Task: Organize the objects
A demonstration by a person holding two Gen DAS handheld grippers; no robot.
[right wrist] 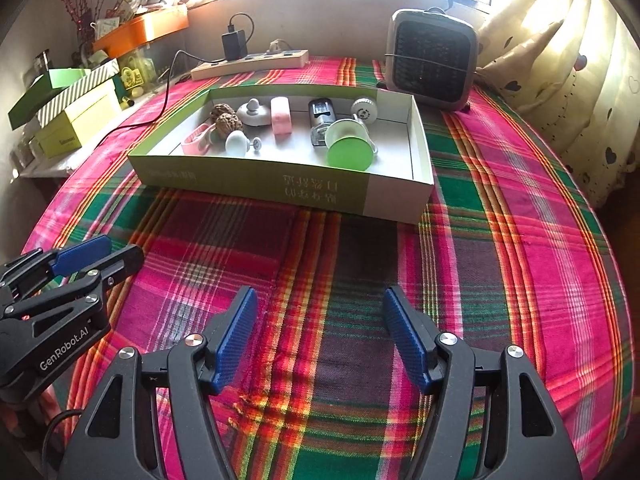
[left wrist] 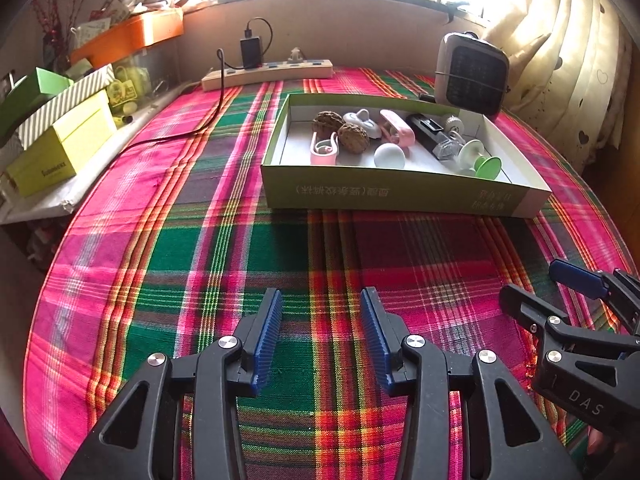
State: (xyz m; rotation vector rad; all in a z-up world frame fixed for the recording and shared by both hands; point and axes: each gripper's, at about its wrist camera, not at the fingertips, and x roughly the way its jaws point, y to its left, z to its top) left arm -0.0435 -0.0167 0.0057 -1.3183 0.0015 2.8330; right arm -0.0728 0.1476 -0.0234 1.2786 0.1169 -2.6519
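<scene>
A shallow green-and-white cardboard box (left wrist: 400, 196) (right wrist: 256, 184) lies on the plaid tablecloth ahead of both grippers. Inside it are two walnuts (left wrist: 352, 138) (right wrist: 229, 122), a pink clip (left wrist: 324, 148), a white knob (left wrist: 389, 156) (right wrist: 236, 142), a pink case (left wrist: 398, 126) (right wrist: 281, 115), a black device (left wrist: 426, 130) (right wrist: 321, 118) and a green-and-white spool (left wrist: 486, 166) (right wrist: 347, 152). My left gripper (left wrist: 321, 336) is open and empty over the cloth, well short of the box. My right gripper (right wrist: 320, 336) is open and empty too, to the right of the left one.
A small heater (left wrist: 472, 76) (right wrist: 432, 58) stands behind the box on the right. A power strip (left wrist: 268, 72) (right wrist: 250, 64) with a black charger lies at the back. Stacked boxes (left wrist: 60, 140) (right wrist: 76, 116) fill a ledge on the left. Curtains hang on the right.
</scene>
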